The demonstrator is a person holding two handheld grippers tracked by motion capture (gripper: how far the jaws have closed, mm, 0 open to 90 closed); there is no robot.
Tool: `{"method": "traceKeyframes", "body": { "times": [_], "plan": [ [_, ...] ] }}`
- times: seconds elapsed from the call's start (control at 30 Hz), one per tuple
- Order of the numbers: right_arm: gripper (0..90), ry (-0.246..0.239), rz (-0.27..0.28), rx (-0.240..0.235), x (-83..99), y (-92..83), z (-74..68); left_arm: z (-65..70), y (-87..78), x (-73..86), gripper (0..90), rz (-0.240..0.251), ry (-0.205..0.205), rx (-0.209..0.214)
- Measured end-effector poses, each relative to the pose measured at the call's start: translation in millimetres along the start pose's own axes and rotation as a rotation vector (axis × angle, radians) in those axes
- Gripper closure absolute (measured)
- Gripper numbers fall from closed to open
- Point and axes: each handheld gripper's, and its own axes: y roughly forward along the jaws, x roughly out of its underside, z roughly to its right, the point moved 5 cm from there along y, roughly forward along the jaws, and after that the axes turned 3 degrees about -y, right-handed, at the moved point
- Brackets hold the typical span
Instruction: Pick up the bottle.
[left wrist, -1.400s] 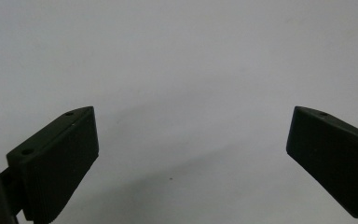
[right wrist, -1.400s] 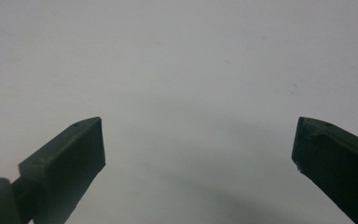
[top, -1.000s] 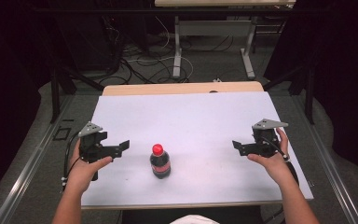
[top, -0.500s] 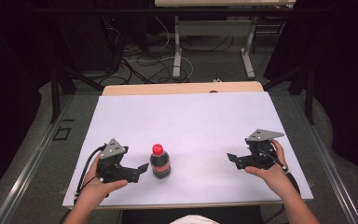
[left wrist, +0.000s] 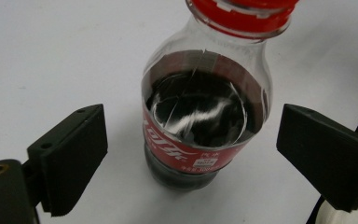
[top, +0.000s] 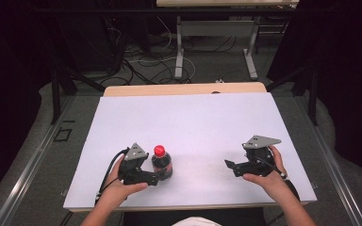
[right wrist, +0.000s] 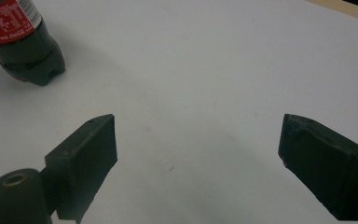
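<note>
White table [top: 188,122], cabled floor [top: 146,61], dark room

- We see a white tabletop [top: 193,122] under even light, with a strip of pale wood [top: 184,89] showing along its far edge.
- Beyond it, the grey floor [top: 207,66] carries a tangle of black and white cables [top: 141,61].
- A second table stands farther back, its light top [top: 226,3] at the upper edge and its grey metal legs [top: 179,52] ending in flat feet.
- Dark curtains or dark space [top: 9,47] close in on the left and right sides.
- Black frame struts [top: 56,94] rise at both sides of the tabletop.
- A metal rail [top: 33,165] runs along the floor at the left.
</note>
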Motion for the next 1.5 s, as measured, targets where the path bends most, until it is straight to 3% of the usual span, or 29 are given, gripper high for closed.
{"method": "traceKeyframes", "body": {
  "times": [0.13, 0.57, 0.7, 1.17, 1.5],
  "plan": [
    [11.0, -0.002, -0.008, -0.006, 2.0, 4.0, -0.2, 0.3, 4.0, -2.1, 12.0, -0.037, 0.011, -0.017],
    [11.0, 0.001, -0.012, -0.004, 6.8, 10.5, 1.6, 5.1, 14.0, -2.0, 27.6, -0.04, 0.043, -0.029],
    [11.0, 0.007, -0.02, -0.009, 8.3, 13.8, 0.8, 6.6, 13.7, -1.0, 28.6, -0.029, 0.068, -0.038],
    [13.3, 0.009, -0.01, -0.015, 6.1, 14.6, -0.8, 6.3, 13.6, -3.1, 29.4, -0.037, 0.052, -0.044],
    [15.1, -0.003, 0.022, -0.04, -6.8, 10.7, -2.6, 7.7, 12.7, -19.2, 29.5, -0.031, 0.057, -0.046]
  ]
}}
